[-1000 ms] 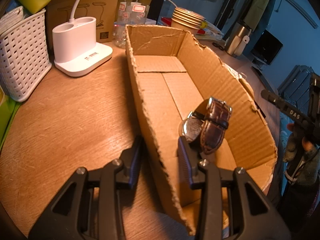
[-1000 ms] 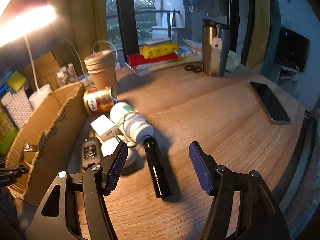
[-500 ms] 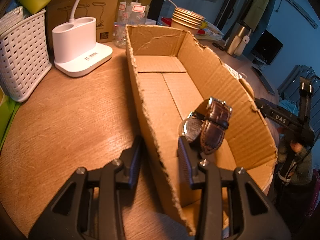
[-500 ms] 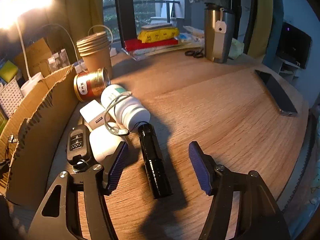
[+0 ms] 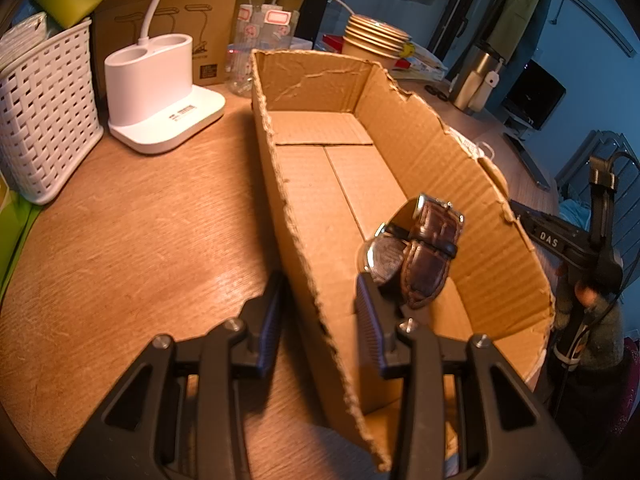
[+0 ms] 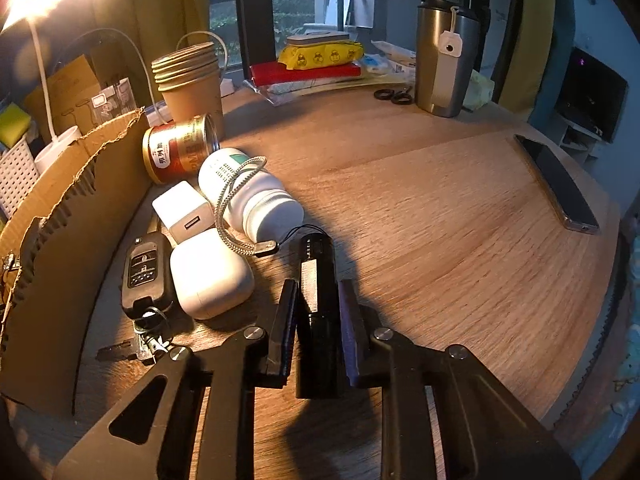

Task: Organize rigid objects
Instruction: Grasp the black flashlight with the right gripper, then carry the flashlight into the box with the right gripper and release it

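Jaws of the left gripper [image 5: 318, 302] straddle the near wall of the cardboard box [image 5: 308, 240], parted, not pressing it; a watch [image 5: 416, 256] lies inside, beside the right finger. Right gripper [image 6: 318, 308]: jaws closed against the black flashlight [image 6: 318, 300] (lying flat on the table [image 6: 440, 220]), its body between both pads.

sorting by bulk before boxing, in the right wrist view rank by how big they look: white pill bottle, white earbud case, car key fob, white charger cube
1. white pill bottle
2. white earbud case, close to the bottle, and it lies nearer the camera, so unsure
3. car key fob
4. white charger cube, partly hidden behind the case
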The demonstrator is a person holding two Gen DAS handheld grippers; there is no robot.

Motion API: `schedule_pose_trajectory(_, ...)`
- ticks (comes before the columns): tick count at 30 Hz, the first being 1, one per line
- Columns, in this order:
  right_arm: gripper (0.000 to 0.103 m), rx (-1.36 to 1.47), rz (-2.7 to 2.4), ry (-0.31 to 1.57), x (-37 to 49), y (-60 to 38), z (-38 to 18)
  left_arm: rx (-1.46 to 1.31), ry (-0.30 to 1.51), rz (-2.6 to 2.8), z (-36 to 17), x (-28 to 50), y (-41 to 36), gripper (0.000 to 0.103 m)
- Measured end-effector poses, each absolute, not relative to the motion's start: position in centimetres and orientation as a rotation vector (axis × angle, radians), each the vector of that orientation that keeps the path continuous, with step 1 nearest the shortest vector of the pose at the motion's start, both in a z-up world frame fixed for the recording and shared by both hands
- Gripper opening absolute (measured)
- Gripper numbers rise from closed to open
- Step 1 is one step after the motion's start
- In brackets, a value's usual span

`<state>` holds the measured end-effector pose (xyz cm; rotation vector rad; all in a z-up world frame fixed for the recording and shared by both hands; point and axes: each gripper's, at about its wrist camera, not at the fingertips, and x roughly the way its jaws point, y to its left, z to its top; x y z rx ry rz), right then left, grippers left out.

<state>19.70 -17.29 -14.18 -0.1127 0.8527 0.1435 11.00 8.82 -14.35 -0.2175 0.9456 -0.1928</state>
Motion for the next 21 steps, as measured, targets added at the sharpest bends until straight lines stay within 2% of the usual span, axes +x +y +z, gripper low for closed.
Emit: schedule_pose_trajectory(21, 0.021, -0.107, 0.176, 0.748, 17.9, -16.9, -10.6, -0.217, 0.945, -0.193, -14.4, 11.0, 8.8, 0.038)
